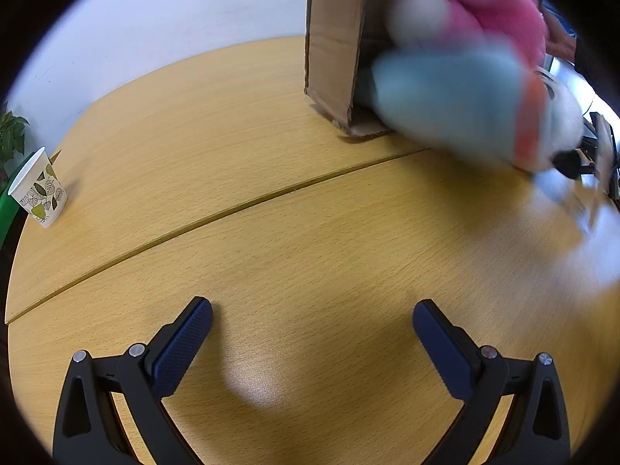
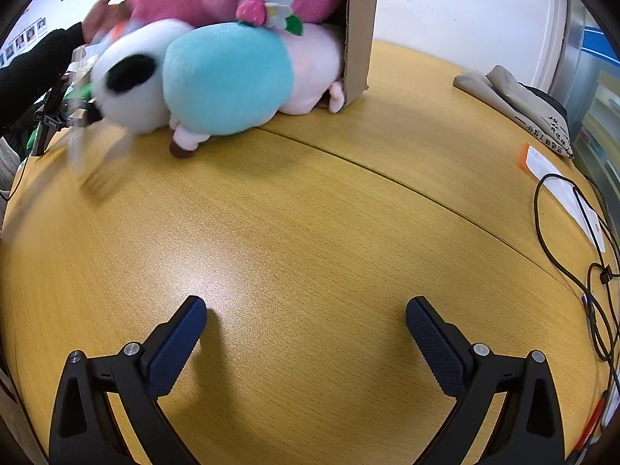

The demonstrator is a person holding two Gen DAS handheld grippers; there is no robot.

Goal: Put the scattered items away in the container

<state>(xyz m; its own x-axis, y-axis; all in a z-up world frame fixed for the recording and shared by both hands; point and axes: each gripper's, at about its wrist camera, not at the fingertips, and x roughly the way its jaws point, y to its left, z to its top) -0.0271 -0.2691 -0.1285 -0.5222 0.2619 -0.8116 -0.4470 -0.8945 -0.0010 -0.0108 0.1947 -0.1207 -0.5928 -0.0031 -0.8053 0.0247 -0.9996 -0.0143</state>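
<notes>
Well beyond both spread, empty fingers [image 2: 306, 321], plush toys [image 2: 226, 81] at the tipped cardboard box [image 1: 335, 46].

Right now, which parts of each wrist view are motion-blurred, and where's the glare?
Left wrist: the plush toys spilling from the box are heavily smeared; the cup is sharp; glare patch on the table. Right wrist: toys mostly sharp, blur at the far-left clutter; soft glare mid-table.
</notes>
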